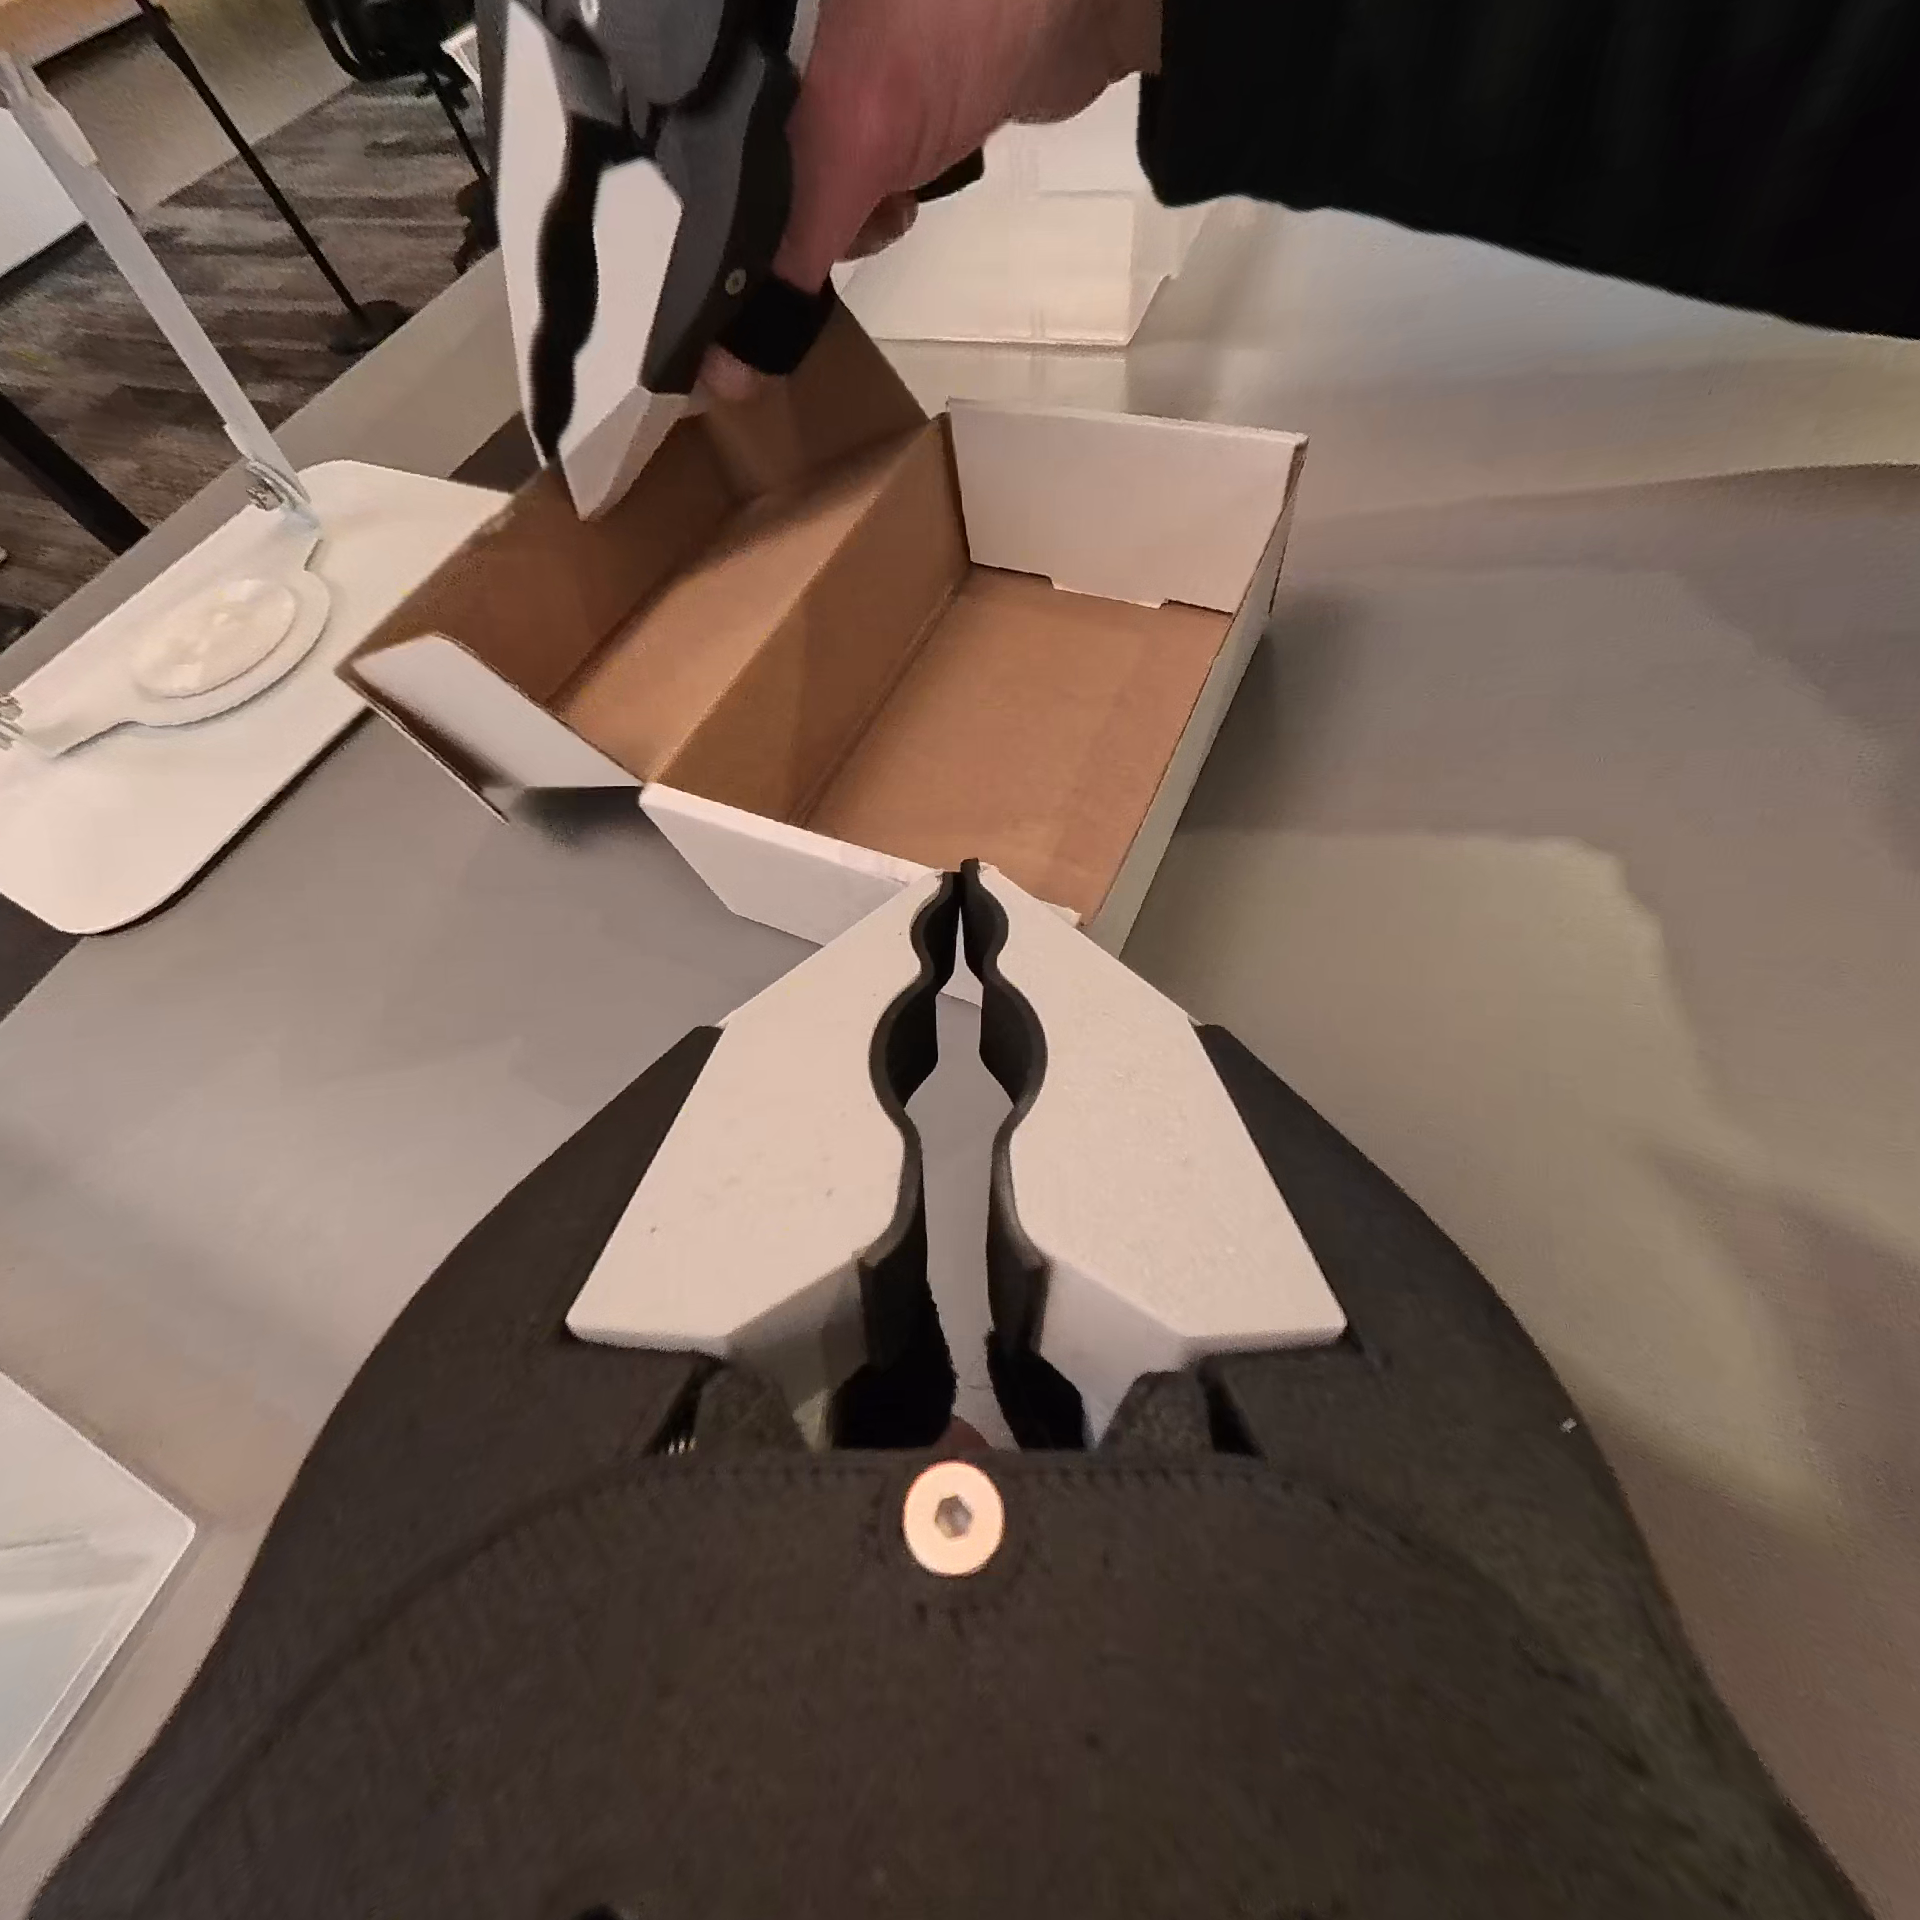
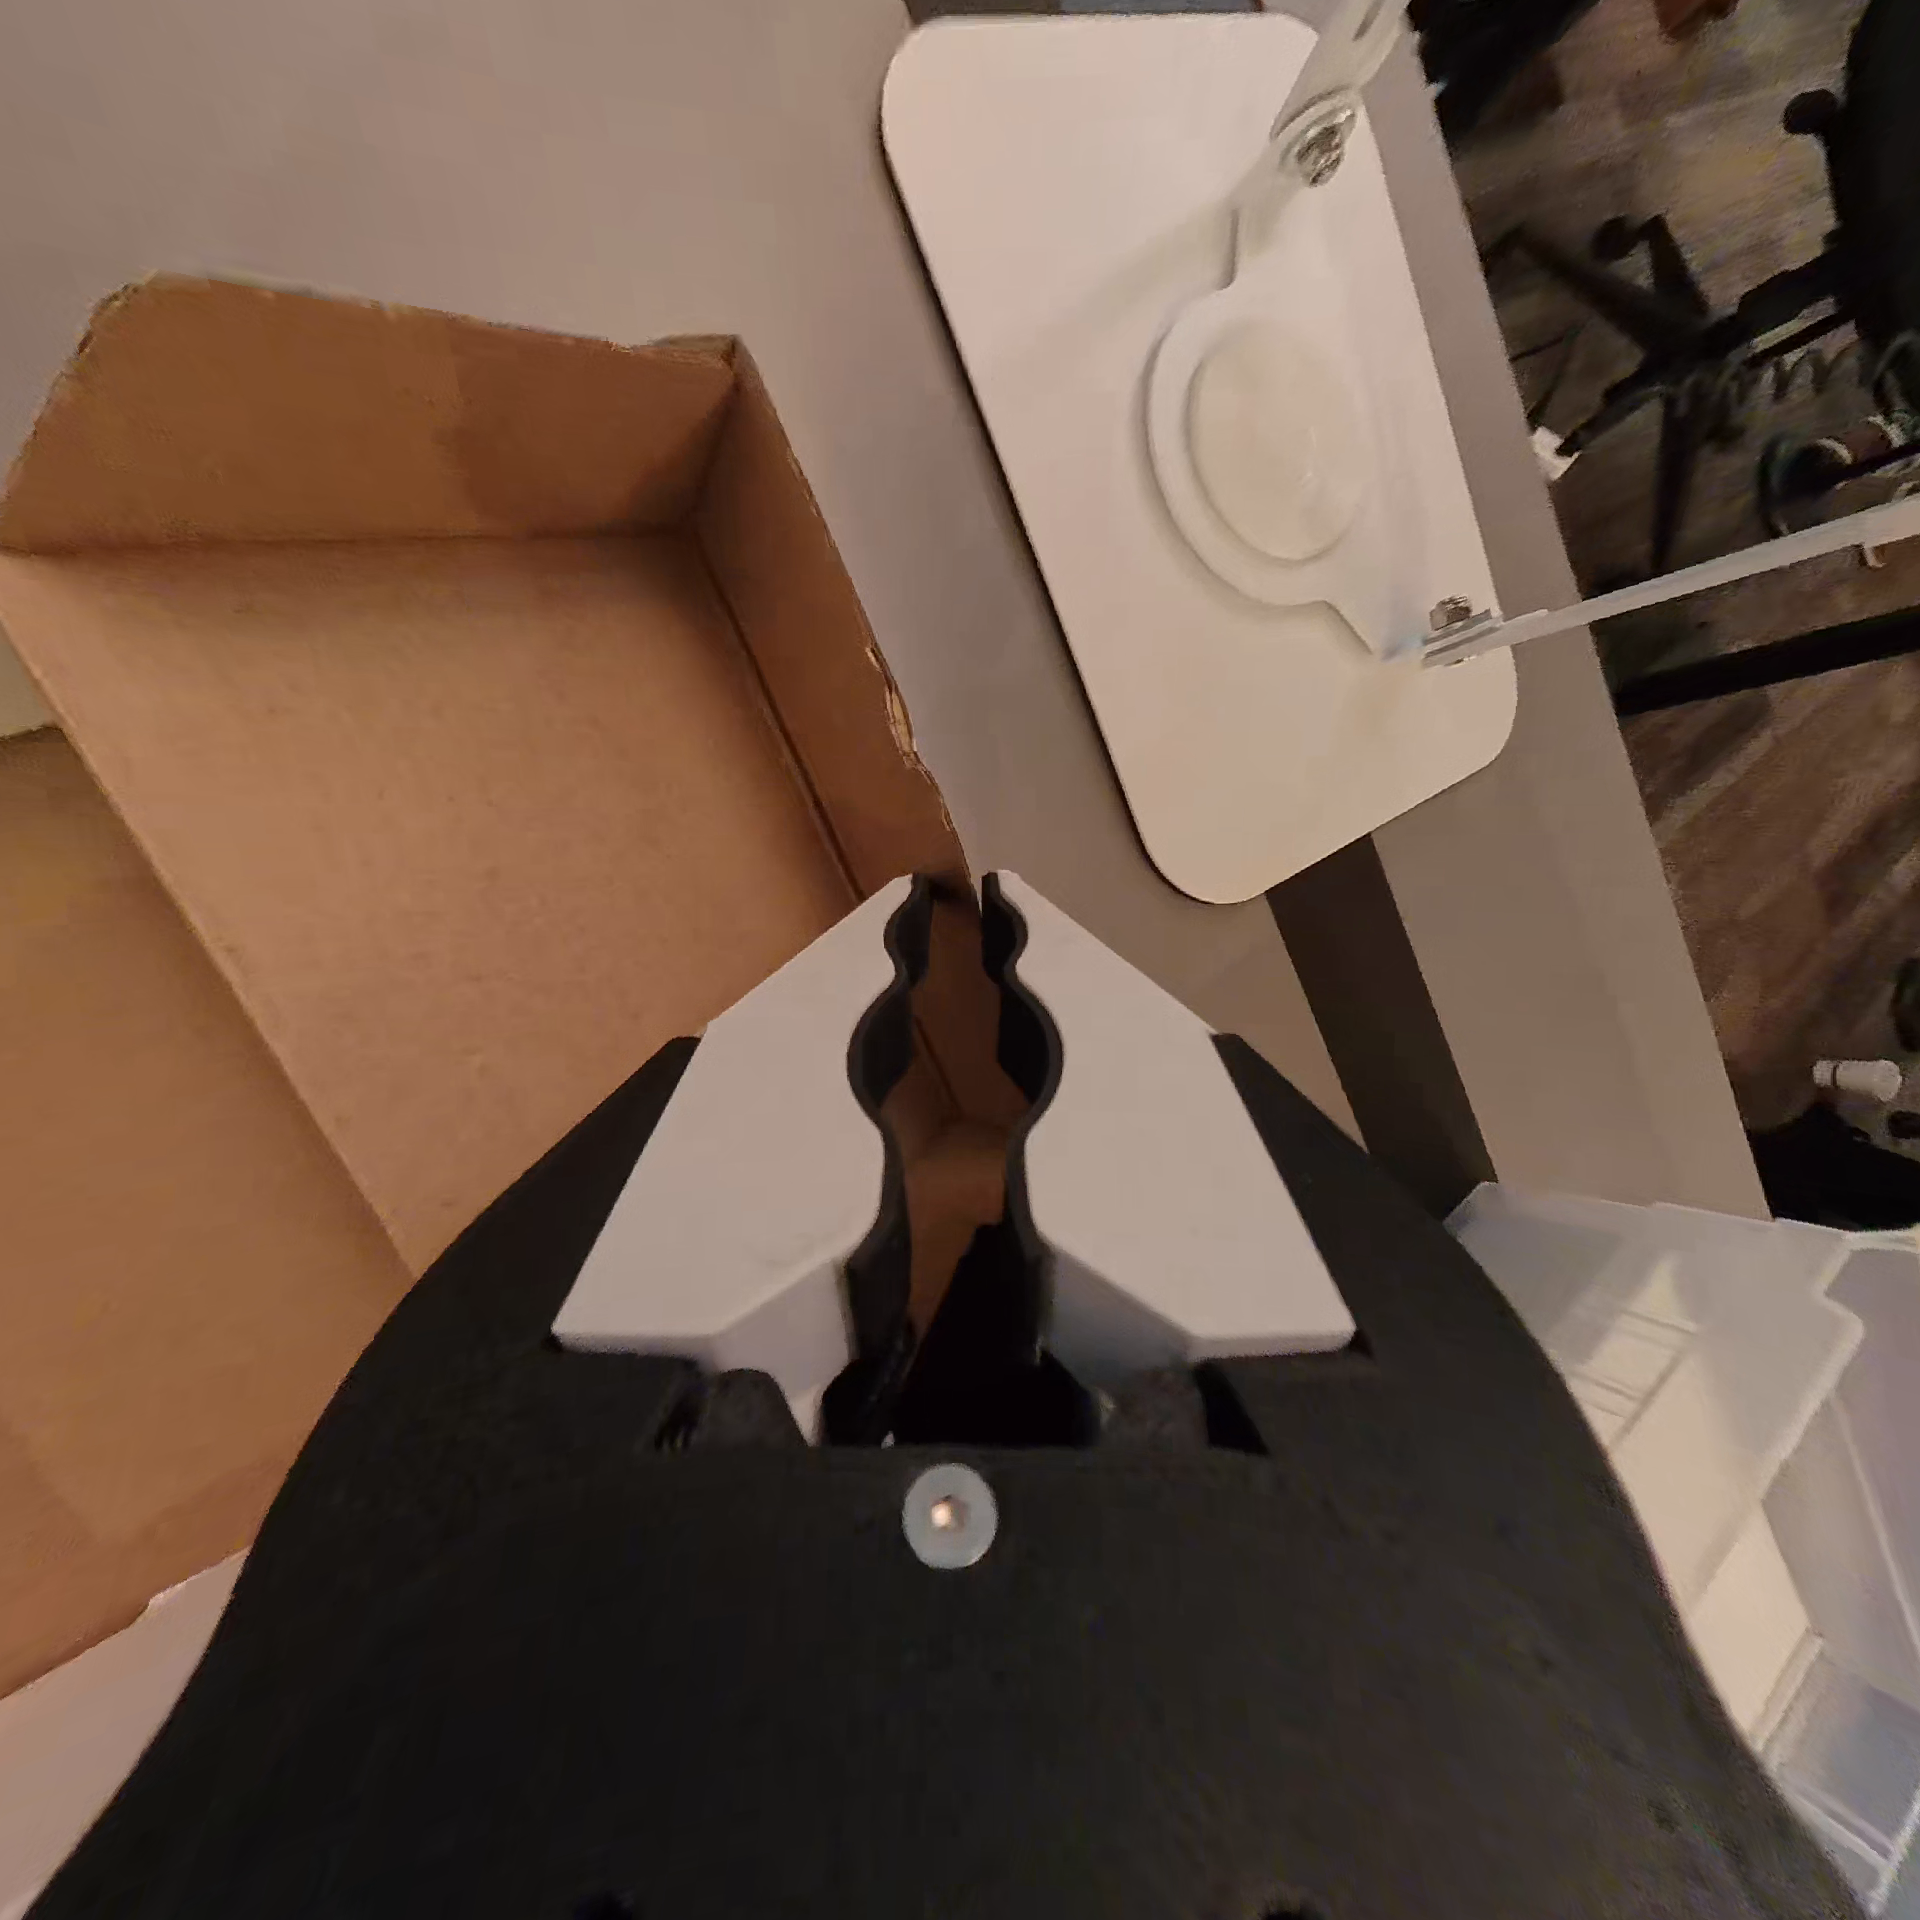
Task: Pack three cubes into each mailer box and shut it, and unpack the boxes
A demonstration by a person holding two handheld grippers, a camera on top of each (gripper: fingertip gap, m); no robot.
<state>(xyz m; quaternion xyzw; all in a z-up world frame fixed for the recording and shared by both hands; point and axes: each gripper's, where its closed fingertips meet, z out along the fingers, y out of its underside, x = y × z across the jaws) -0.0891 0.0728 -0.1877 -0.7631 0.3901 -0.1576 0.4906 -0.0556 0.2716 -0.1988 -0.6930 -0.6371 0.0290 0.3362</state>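
While the right gripper (image 2: 951, 894) pinches the mailer box (image 1: 935, 717) lid's thin cardboard flap, the left gripper (image 1: 961, 883) hovers closed, empty, just before its light, bendable front wall; grip edges.

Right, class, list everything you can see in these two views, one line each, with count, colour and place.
mailer box: one, white outside and brown inside, open and empty on the table
second box: one, white, farther back on the table
table: one, grey, under everything
stand base: one, white plate with clear struts, at the table edge beside the mailer box
plastic bin: one, clear, beside the right gripper
cubes: none in view
hand: one, with a dark sleeve, holding the right gripper
left gripper: one, white fingers on black body, shut and empty, at the box's near wall
right gripper: one, same colours, shut on the box's lid flap
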